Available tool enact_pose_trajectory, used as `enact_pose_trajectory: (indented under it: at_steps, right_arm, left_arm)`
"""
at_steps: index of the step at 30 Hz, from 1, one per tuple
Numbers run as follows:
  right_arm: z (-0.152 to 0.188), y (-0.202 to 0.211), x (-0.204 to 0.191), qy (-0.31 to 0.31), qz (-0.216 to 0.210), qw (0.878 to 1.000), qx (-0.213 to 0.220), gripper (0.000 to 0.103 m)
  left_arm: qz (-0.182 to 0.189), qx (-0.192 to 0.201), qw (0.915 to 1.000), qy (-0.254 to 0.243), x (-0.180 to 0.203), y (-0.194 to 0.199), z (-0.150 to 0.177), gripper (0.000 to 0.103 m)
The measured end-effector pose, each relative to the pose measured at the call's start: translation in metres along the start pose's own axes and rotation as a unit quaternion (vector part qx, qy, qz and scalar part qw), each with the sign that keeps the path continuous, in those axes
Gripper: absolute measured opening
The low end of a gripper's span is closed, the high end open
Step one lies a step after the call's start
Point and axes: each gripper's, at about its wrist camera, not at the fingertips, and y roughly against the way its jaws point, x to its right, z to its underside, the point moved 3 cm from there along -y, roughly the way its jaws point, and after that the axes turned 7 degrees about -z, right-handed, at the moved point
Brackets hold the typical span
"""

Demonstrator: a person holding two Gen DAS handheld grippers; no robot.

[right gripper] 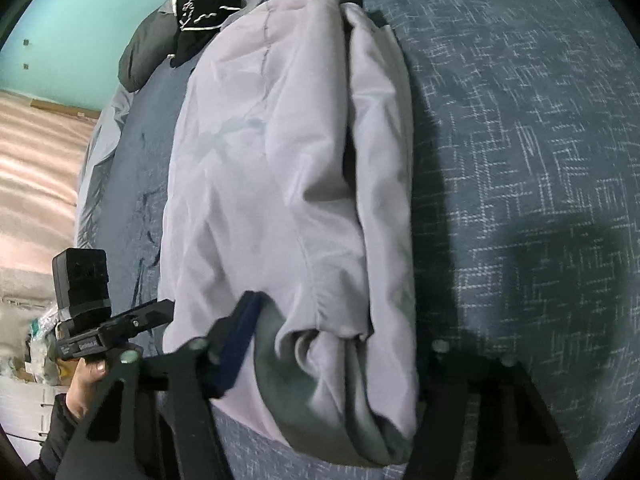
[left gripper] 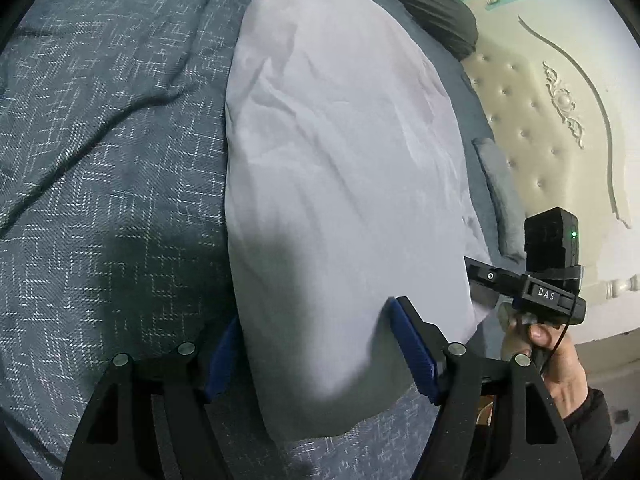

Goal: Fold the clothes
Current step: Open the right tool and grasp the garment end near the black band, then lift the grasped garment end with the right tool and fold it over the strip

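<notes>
Garment [left gripper: 340,152] folded on bedspread [left gripper: 100,160], near end between both grippers' jaws

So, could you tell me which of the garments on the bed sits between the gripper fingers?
The pale lilac folded garment, lying lengthwise on the blue patterned bedspread. The black garment with white trim lies bunched at the far end, away from both hand-held grippers.
</notes>
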Motion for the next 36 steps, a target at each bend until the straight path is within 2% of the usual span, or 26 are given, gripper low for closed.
enact_pose_trajectory:
  at_steps: [3,9,12,16,18,21,25,29,32,36]
  right_arm:
    - [-0.001,0.000,-0.005,0.007,-0.004,1.000,0.002,0.046]
    - [-0.005,-0.009,-0.004,-0.001,-0.004,1.000,0.002,0.047]
    - [-0.005,-0.005,-0.004,0.004,-0.009,1.000,0.005,0.046]
    - [-0.004,0.005,-0.006,0.014,-0.018,1.000,0.010,0.028]
    - [-0.002,0.010,-0.010,0.025,-0.016,1.000,0.009,0.026]
    - [-0.001,0.013,-0.008,0.032,-0.019,0.999,0.004,0.026]
    - [-0.001,0.008,0.005,0.013,-0.026,1.000,-0.001,0.036]
    - [-0.001,0.003,0.005,0.014,-0.029,0.999,0.000,0.037]
    - [0.000,0.006,0.002,0.025,-0.032,0.999,0.006,0.028]
    - [-0.003,0.011,-0.014,0.045,-0.026,0.998,0.016,0.019]
  left_arm:
    - [0.008,-0.001,1.0000,0.006,-0.006,-0.005,-0.009,0.075]
    - [0.003,0.009,1.0000,0.002,-0.005,-0.005,-0.012,0.074]
    - [0.005,0.011,0.9999,0.010,-0.007,-0.003,-0.012,0.070]
    - [-0.001,0.026,0.9997,0.001,-0.001,0.008,-0.008,0.057]
    - [0.001,0.029,0.9996,-0.002,0.001,0.011,-0.008,0.056]
    - [0.005,0.030,0.9995,-0.003,0.000,0.011,-0.009,0.056]
    - [0.020,0.013,0.9997,-0.001,0.003,-0.003,-0.006,0.060]
    - [0.022,0.014,0.9996,-0.007,0.003,-0.008,-0.008,0.061]
    - [0.004,0.025,0.9994,-0.022,0.003,0.001,-0.004,0.054]
    - [-0.021,0.042,0.9977,-0.048,0.015,0.017,-0.002,0.040]
